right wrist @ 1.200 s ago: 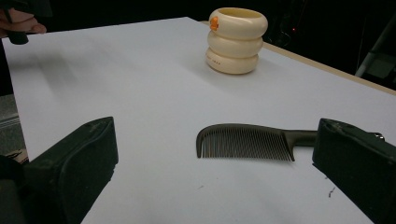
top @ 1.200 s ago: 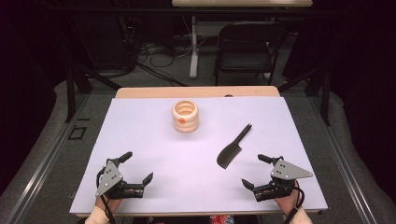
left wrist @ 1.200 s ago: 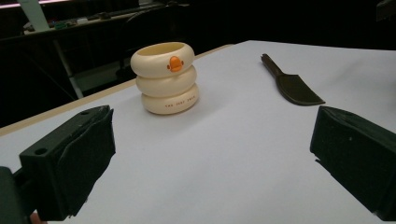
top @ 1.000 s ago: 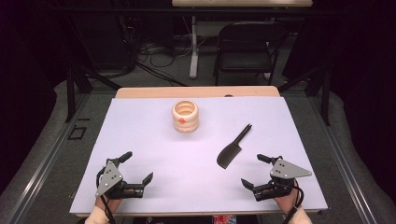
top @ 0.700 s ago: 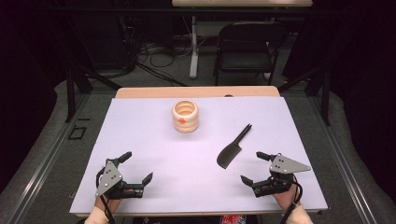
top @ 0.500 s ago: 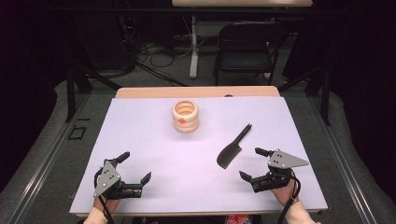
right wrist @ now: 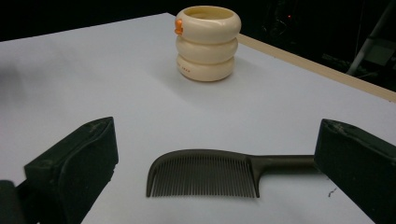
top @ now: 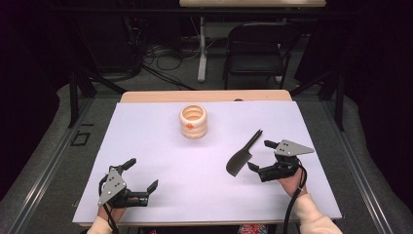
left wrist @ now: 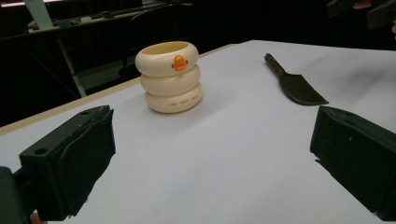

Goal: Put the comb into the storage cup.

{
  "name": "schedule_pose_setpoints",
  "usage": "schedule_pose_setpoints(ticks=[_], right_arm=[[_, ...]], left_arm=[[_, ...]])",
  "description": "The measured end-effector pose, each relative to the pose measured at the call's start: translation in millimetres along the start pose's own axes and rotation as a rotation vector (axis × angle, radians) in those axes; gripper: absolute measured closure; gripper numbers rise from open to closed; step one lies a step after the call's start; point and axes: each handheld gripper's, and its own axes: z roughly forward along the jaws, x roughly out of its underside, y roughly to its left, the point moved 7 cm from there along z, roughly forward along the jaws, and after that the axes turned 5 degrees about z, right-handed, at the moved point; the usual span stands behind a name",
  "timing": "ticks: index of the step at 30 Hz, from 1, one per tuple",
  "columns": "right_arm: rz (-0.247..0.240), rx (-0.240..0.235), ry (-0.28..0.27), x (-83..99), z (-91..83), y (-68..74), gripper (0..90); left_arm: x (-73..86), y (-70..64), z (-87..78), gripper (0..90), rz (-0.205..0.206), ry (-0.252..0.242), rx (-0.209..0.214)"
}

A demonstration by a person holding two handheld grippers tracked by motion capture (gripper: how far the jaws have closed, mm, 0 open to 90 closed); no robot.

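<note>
Right gripper view: comb [right wrist: 205, 173] btwn wide jaws

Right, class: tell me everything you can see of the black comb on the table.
The comb is black and looks like plastic: a broad head with a curved back, a row of fine teeth and a narrow handle. It lies flat on the white table, untouched. The right gripper sits close beside it with its jaws open.

Each gripper, left gripper [top: 141, 183] and right gripper [top: 260, 156], has 2 blocky black jaws, a grey 3-cornered plate on top and a black trailing cable; the right wrist wears a cream sleeve [top: 311, 219].
</note>
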Motion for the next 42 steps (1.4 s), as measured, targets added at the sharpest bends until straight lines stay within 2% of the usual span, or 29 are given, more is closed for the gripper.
schedule_pose_setpoints(ticks=[17,27,34,41,42], right_arm=[[0.036,0.019,0.049,-10.3,27.8,-38.0,0.0],[0.060,0.057,0.087,-5.1,42.8,-64.8,0.0],[0.076,0.063,0.114,-0.8,53.7,-76.0,0.0],[0.086,0.091,0.136,-1.5,63.2,-88.4,0.0],[0.091,0.093,0.141,-1.5,64.1,-90.3,2.3]], left_arm=[[1.2,1.3,0.7,0.1,0.003,0.008,-0.006],[0.5,-0.4,3.2,0.1,0.011,0.006,0.010],[0.7,-0.9,3.2,0.1,0.013,0.009,0.014],[1.0,-1.1,3.1,0.0,0.014,0.013,0.011],[1.2,-1.1,3.3,0.0,0.015,0.014,0.013]])
